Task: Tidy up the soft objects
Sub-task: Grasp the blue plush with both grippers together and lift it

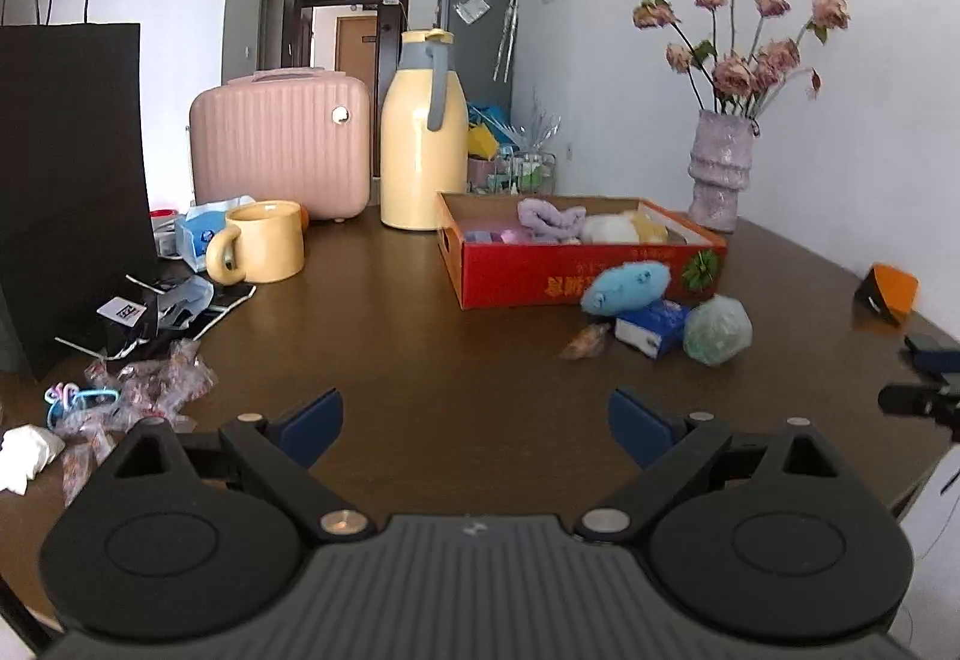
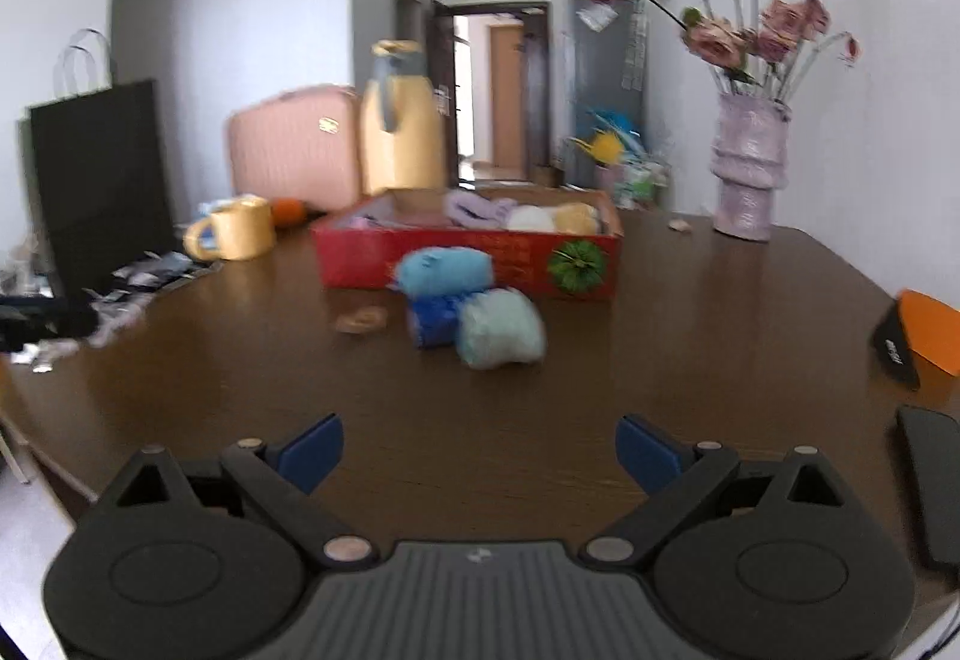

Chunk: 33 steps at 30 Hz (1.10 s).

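Left wrist: left gripper (image 1: 475, 423) fingers (image 1: 315, 420) spread above table (image 1: 420, 336).

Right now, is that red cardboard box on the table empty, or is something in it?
Not empty. The red cardboard box already holds a lilac cloth and white and yellow soft things.

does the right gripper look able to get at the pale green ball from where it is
Probably yes: the right gripper has its jaws open, and only bare table lies between it and the pale green ball.
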Motion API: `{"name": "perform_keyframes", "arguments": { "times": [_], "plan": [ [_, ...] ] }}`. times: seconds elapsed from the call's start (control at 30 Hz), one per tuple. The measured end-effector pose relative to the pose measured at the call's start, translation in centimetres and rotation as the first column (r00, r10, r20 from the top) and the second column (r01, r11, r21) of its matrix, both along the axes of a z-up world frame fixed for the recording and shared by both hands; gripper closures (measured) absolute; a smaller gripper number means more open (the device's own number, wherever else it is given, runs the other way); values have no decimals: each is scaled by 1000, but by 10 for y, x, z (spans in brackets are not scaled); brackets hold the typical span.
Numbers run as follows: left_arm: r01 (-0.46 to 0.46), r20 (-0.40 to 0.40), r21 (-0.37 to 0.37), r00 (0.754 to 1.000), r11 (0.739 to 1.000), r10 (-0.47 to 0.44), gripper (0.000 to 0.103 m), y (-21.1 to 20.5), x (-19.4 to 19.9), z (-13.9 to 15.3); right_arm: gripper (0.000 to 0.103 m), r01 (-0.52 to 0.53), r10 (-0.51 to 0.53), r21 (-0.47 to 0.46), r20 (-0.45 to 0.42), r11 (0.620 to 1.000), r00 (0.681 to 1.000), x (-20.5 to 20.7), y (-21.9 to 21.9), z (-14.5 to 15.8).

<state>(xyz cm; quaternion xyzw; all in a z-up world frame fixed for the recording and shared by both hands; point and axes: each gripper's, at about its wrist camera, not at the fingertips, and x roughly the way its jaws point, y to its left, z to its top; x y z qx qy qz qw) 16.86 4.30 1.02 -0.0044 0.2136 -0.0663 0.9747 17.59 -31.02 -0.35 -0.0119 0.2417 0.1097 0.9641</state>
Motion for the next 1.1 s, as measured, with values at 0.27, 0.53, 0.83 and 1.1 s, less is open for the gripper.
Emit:
{"name": "perform_keyframes", "arguments": {
  "times": [0.27,0.53,0.83,1.1],
  "plan": [
    [14,-55,-28,998,1000,-16,6,-3,41,-17,5,99,-98,95,-10,991,995,30,-16,-6],
    [168,-103,-252,975,953,-199,14,-26,137,-13,19,63,-59,222,-29,973,998,115,-4,0],
    [189,-268,-549,883,814,-386,39,-61,282,-49,41,20,34,383,-133,923,990,250,17,-16],
    [97,-322,-696,844,712,-429,64,-52,305,-82,69,-8,103,473,-174,881,979,282,23,-47]
  ]
}}
